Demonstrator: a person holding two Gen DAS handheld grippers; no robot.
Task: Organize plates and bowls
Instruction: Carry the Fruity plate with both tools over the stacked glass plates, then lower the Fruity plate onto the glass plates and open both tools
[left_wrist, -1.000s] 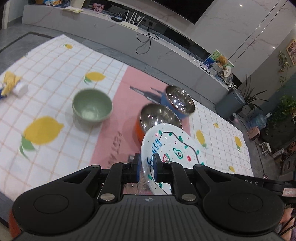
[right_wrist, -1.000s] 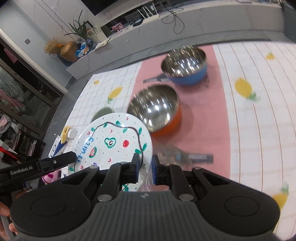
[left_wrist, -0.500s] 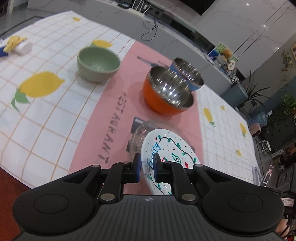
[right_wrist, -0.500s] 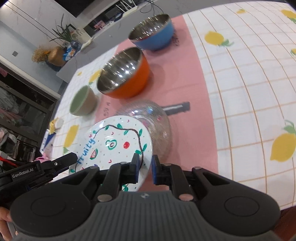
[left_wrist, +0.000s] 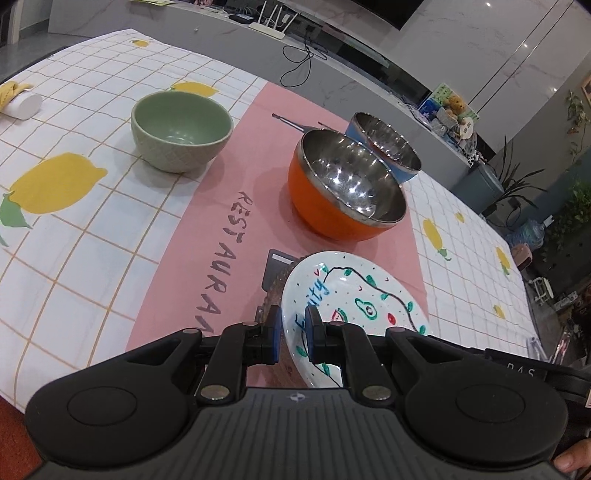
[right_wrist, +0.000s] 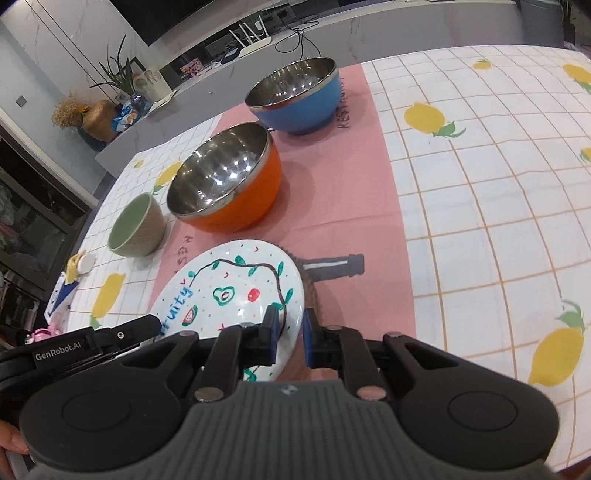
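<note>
So both tongs are clamped on the same plate (left_wrist: 354, 302), the white one with "Fruity" and little fruit doodles on it. The left tongs (left_wrist: 293, 334) pinch the rim on the side nearest that camera, blue pads squeezed narrow onto the edge right by the lettering. The right tongs (right_wrist: 289, 338) grip the opposite rim, one pad on top of the plate and one under it. The plate sits between the two, tilted a bit, right over a clear glass dish (left_wrist: 273, 295) that peeks out from under its edge. Can't tell if plate and dish are actually touching.

Everything is on the pink strip of a lemon-print cloth covering the surface (right_wrist: 480, 206). Just beyond the plate there's an orange bowl (left_wrist: 343, 188) with a shiny steel inside, and a blue bowl (right_wrist: 295, 96) right behind that. A green bowl (left_wrist: 181, 129) sits well off to the left side, on the checked part.
</note>
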